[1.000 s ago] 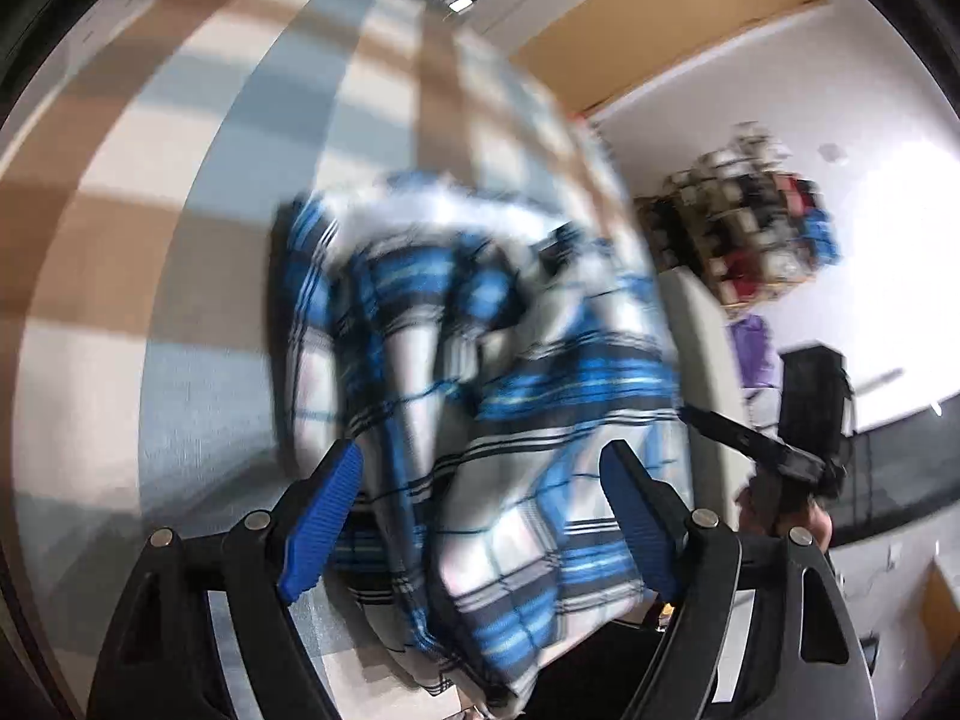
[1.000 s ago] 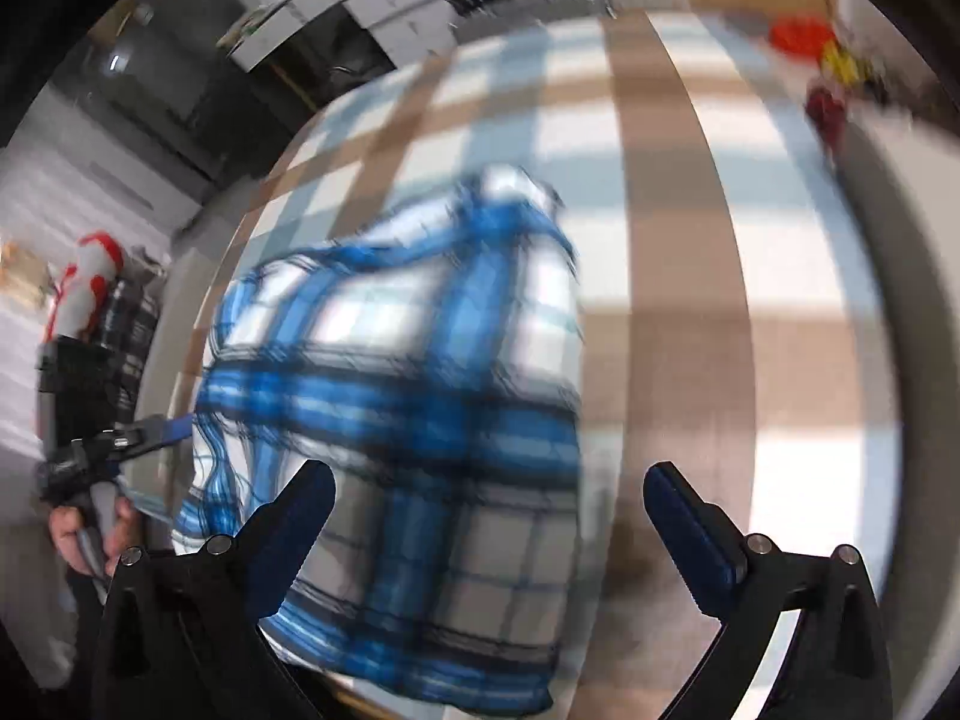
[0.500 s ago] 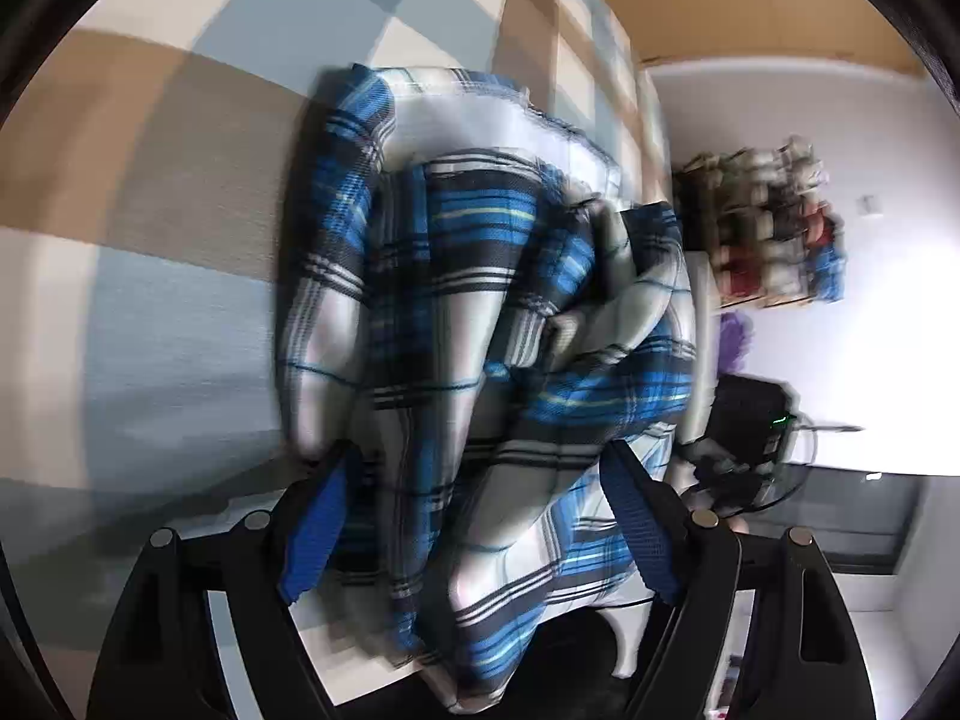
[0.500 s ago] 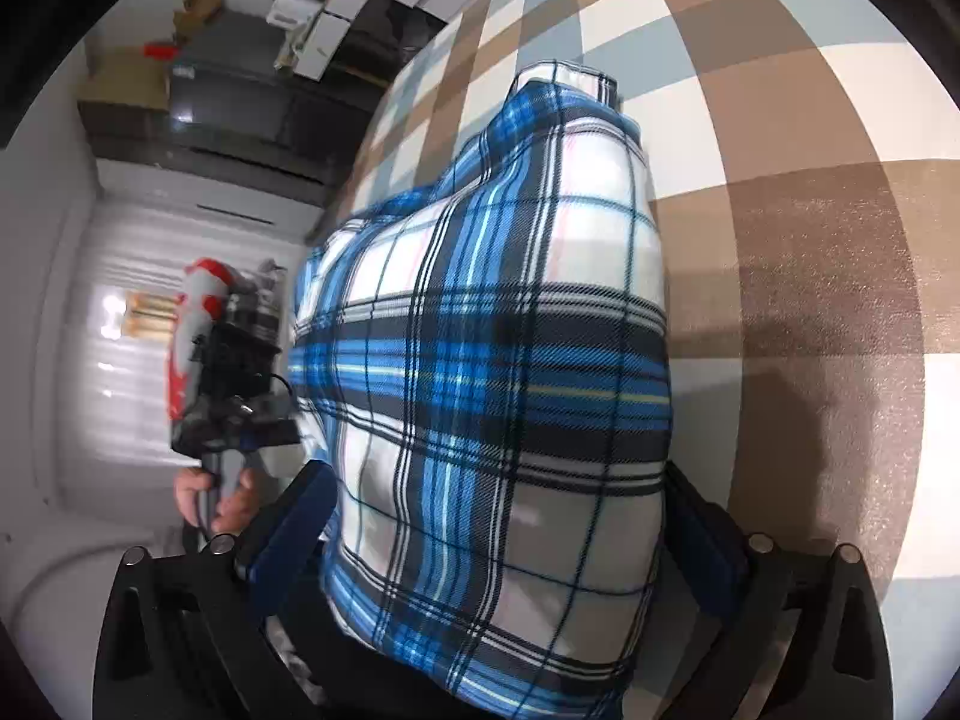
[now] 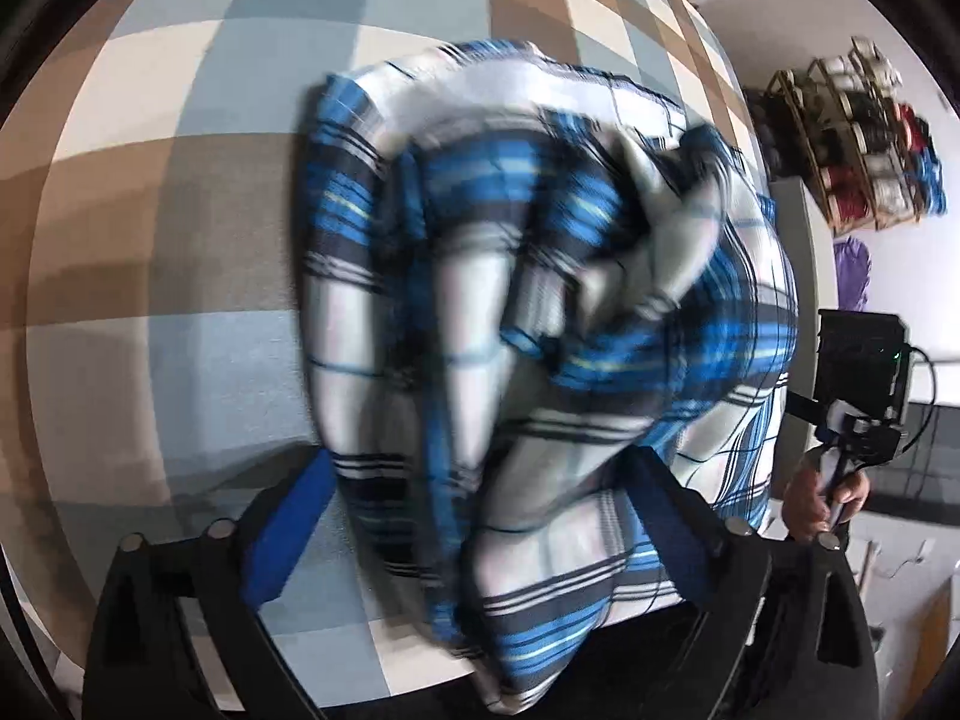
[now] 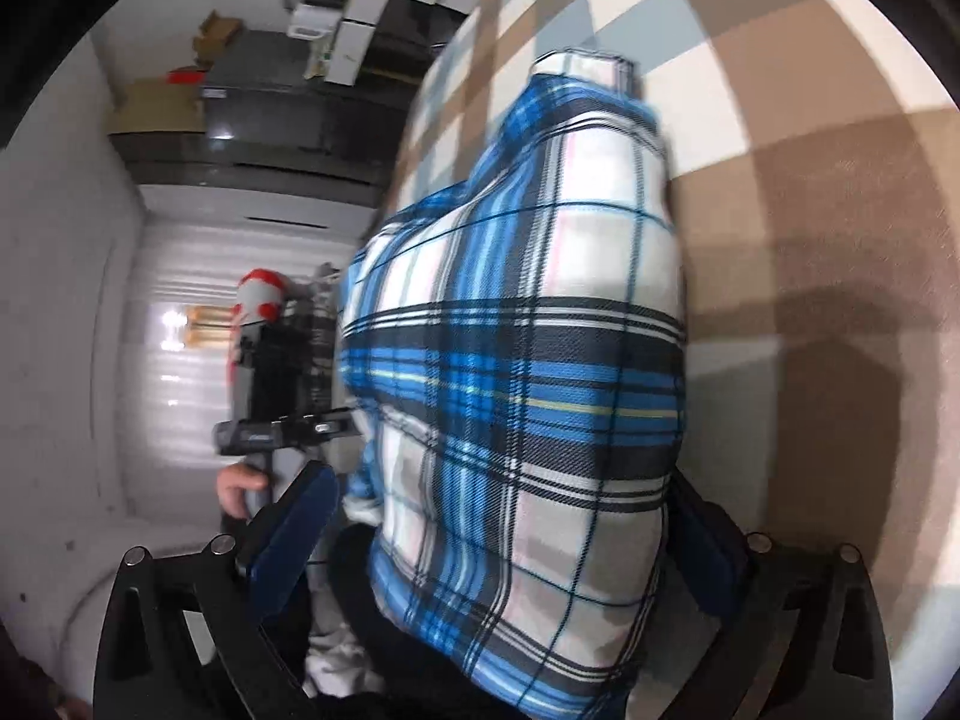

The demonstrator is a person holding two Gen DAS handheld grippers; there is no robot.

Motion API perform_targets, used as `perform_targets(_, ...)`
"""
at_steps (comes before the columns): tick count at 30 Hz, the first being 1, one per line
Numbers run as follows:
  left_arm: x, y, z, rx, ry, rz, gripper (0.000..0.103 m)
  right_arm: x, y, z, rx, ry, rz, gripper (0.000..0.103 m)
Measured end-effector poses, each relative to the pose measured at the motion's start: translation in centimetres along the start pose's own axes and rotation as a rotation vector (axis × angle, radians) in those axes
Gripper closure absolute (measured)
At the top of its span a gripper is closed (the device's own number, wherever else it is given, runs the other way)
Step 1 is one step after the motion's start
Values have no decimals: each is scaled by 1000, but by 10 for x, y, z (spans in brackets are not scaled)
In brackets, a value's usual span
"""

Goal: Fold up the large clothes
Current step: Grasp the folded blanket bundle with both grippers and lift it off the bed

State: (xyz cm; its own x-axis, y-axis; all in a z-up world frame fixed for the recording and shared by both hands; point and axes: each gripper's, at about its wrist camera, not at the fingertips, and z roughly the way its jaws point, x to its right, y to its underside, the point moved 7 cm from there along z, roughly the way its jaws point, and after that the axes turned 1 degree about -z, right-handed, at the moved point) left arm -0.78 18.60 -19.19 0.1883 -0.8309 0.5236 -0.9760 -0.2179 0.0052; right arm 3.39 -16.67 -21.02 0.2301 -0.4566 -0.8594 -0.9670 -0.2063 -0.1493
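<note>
A blue, white and black plaid shirt [image 5: 540, 312] lies bunched and folded at the near edge of a bed with a brown, grey and white checked cover [image 5: 180, 240]. My left gripper [image 5: 480, 534] is open, its blue pads on either side of the shirt's near end. In the right wrist view the shirt [image 6: 528, 372] is a smoother folded stack that hangs over the bed's edge. My right gripper [image 6: 498, 534] is open around its near end; cloth hides the right pad. Each view shows the other gripper at its side: the right one [image 5: 852, 420], the left one [image 6: 282, 420].
The checked cover [image 6: 810, 240] spreads beyond the shirt. A wooden rack of small items [image 5: 858, 138] hangs on the white wall to the right. Dark cabinets and white boxes [image 6: 360, 0] stand at the far end of the room.
Both grippers have closed in on the shirt, which now fills more of each view. Its near end now lies between the open fingers of both.
</note>
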Motion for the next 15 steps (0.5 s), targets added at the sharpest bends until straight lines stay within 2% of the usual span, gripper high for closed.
perform_targets(2, 4, 3, 1, -2, -20, 46, 2, -7, 7, 7, -19, -78, 22, 3)
perform_targets(4, 11, 3, 2, -15, 74, 82, 3, -17, 15, 14, -28, -132, 4, 5)
perform_targets(7, 3, -2, -2, -2, 189, 16, 3, -30, 18, 21, -10, -172, -20, 5)
perform_targets(9, -5, -4, -6, 8, 266, -6, 4, -29, 14, 22, 20, -103, -36, 5)
perform_targets(10, -9, -3, -8, 5, 283, -5, 7, -25, 13, 25, 33, -35, -43, 5)
perform_targets(11, -12, -2, -9, 3, 296, -1, 15, -22, 12, 29, 34, 10, -48, 5)
perform_targets(12, -14, 0, -9, 5, 296, 2, 17, -19, 12, 30, 32, 44, -53, 9)
perform_targets(14, -22, 5, -14, 9, 281, 25, 31, -20, 12, 38, 26, 93, -68, 9)
perform_targets(15, -25, 6, -16, 12, 277, 34, 33, -22, 11, 42, 27, 113, -78, 12)
